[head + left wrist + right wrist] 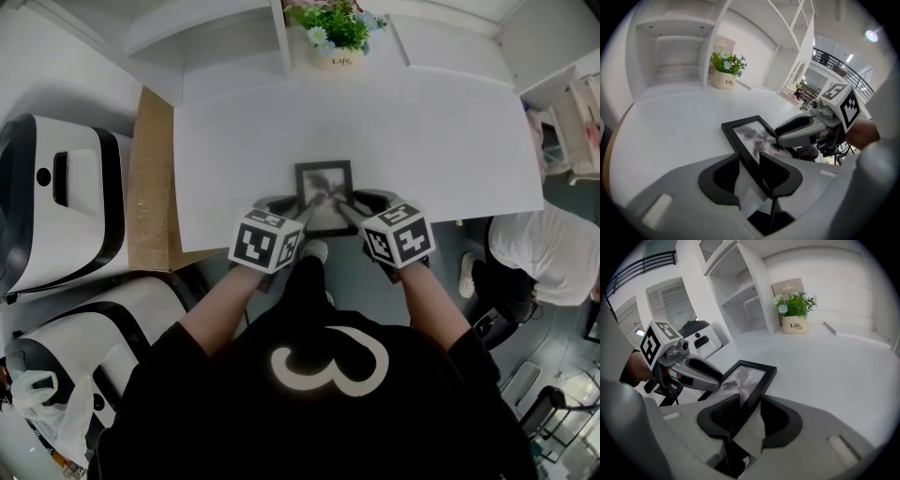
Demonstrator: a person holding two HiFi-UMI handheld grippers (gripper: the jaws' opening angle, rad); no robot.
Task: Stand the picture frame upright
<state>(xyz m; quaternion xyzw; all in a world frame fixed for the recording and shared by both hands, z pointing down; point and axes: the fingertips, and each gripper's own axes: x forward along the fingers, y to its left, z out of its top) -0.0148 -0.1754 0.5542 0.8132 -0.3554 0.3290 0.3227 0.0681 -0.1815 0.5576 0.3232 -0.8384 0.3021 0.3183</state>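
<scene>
A black picture frame with a grey leaf print rests at the near edge of the white table, its far end on the tabletop. My left gripper grips the frame's near left side. My right gripper grips the near right side. In the left gripper view the frame's edge runs between that gripper's jaws, with the right gripper's finger lying across the glass. In the right gripper view the frame passes between the right gripper's jaws, and the left gripper reaches in from the left.
A pot of flowers stands at the back of the table between white shelf units. Two white-and-black machines and a wooden panel lie to the left. A person is off the table's right corner.
</scene>
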